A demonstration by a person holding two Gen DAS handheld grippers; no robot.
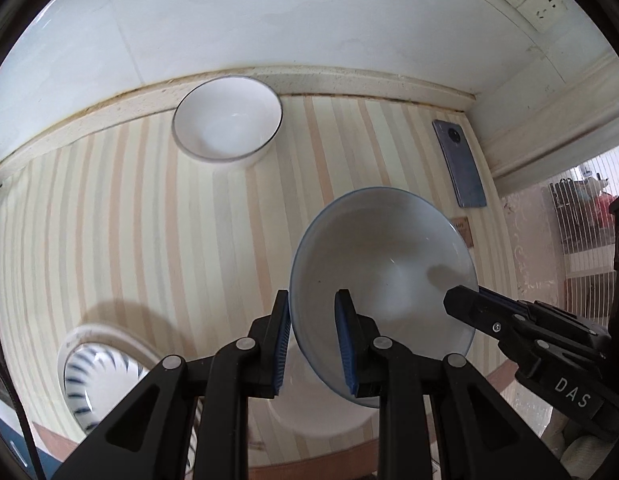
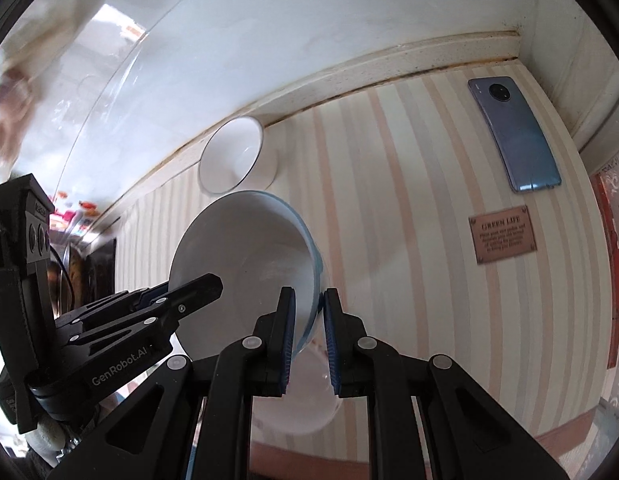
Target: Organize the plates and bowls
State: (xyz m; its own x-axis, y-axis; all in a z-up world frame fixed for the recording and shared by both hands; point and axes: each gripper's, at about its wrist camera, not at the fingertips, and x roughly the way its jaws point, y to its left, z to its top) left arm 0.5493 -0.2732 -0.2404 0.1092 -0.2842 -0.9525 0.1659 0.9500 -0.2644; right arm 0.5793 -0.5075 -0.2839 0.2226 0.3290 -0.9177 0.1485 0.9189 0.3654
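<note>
A white bowl with a blue rim (image 1: pixel 383 276) is held tilted above the striped table by both grippers. My left gripper (image 1: pixel 315 312) is shut on its left rim. My right gripper (image 2: pixel 309 312) is shut on its right rim; it also shows in the left wrist view (image 1: pixel 469 300). The same bowl shows in the right wrist view (image 2: pixel 245 264), with the left gripper (image 2: pixel 197 286) on its far rim. A white plate (image 1: pixel 309 412) lies under the bowl. A white bowl with a dark rim (image 1: pixel 227 118) stands by the back wall. A blue-striped bowl (image 1: pixel 89 376) sits on a plate at lower left.
A grey-blue phone (image 1: pixel 461 164) lies at the table's back right, near the wall corner; it also shows in the right wrist view (image 2: pixel 517 136). A small brown label (image 2: pixel 502 234) is on the striped mat. A raised ledge (image 1: pixel 349 80) runs along the back wall.
</note>
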